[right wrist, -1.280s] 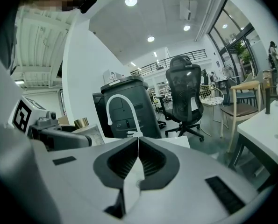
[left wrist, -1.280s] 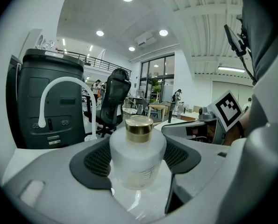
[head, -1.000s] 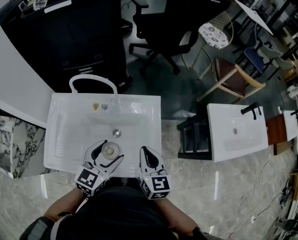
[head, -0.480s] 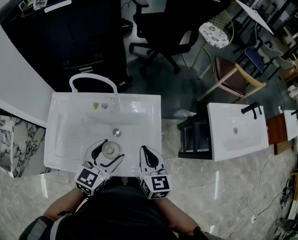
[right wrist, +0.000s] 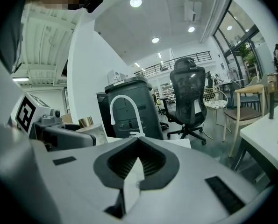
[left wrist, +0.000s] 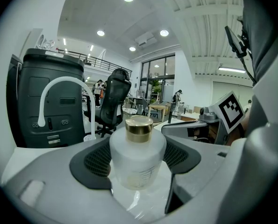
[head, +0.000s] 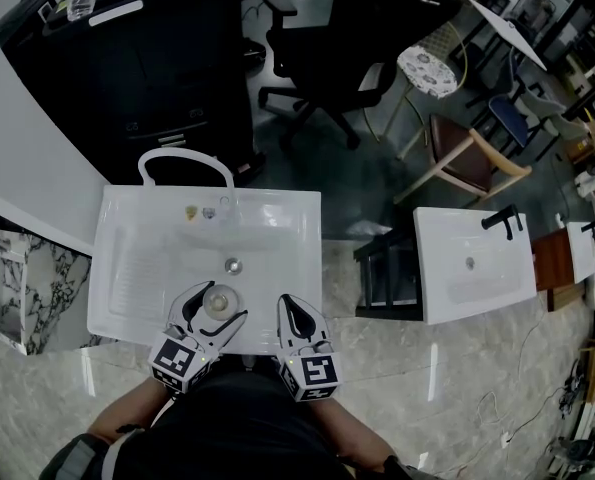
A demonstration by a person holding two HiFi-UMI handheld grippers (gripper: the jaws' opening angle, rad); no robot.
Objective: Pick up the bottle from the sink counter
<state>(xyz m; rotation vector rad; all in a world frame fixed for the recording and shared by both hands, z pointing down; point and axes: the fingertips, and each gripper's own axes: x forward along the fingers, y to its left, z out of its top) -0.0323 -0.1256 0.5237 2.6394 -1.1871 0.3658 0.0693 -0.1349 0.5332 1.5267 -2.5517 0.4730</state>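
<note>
Accordingly, I recorded the following, all positions taken from the white sink (head: 137, 268). My left tongs (head: 215, 306) were grasping the bottle (left wrist: 138, 157), the dark pads pressed against its two sides. The bottle was frosted white with a gold cap (left wrist: 139, 125); it stood upright on the sink's front rim, on the near side of the basin's drain (head: 233, 265). I could not tell whether its base was touching the surface. My right tongs (head: 292, 306) were clenched on nothing, their pads meeting at the tips, and hung over the same front rim, towards the sink's right corner and apart from the bottle. The white arched faucet (head: 182, 158) rose from the sink's far edge. A black office chair (head: 327, 58) stood on the floor well beyond the sink. A second white basin (head: 447, 288) stood off the sink's right side.
</note>
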